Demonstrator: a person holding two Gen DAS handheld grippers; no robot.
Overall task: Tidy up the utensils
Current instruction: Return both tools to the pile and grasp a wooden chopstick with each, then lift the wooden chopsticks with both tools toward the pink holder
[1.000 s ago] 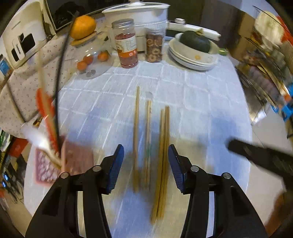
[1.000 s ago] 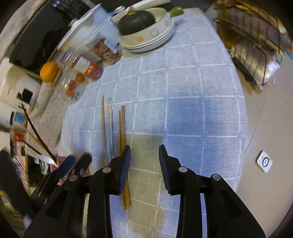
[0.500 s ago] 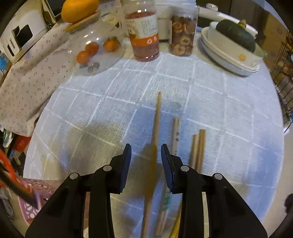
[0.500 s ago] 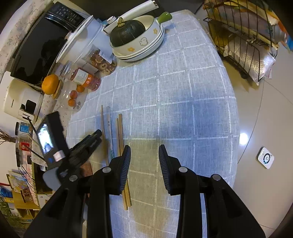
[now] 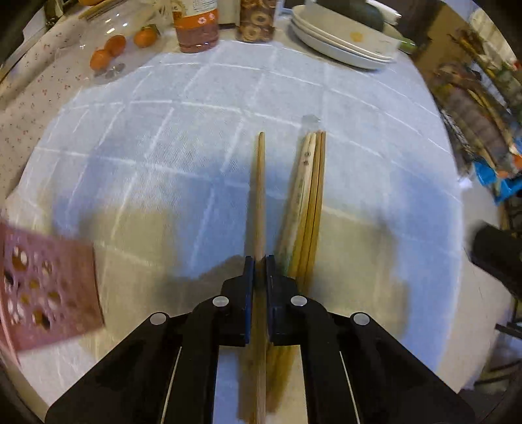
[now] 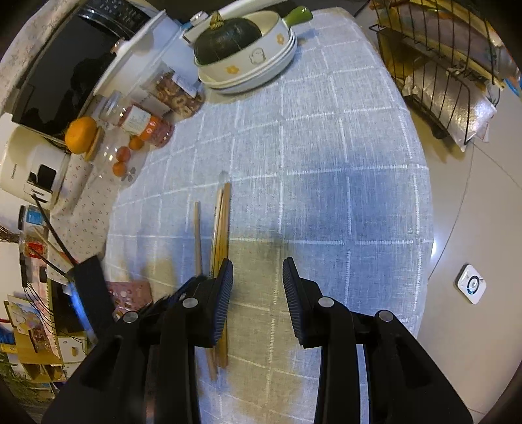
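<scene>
Several wooden chopsticks lie on the grey checked tablecloth (image 5: 359, 163). My left gripper (image 5: 260, 264) is shut on a single chopstick (image 5: 260, 195) that points away from me. Just to its right, three chopsticks (image 5: 310, 195) lie bunched side by side. In the right wrist view the single chopstick (image 6: 197, 234) and the bunch (image 6: 222, 221) lie left of centre, with my left gripper partly hidden behind my right one. My right gripper (image 6: 257, 270) is open and empty, hovering above the cloth just right of the bunch.
A pink perforated holder (image 5: 42, 283) stands at the table's left edge. At the far side are jars (image 5: 195, 26), a glass dish with small oranges (image 5: 111, 52), stacked plates (image 5: 339, 45) holding a dark squash (image 6: 228, 36), and a white pot. A wire rack (image 6: 440, 65) stands off the right edge.
My left gripper has dropped over the leftmost chopstick and shut on it. The other chopsticks now lie bunched together. My right gripper stays open, nearly still.
</scene>
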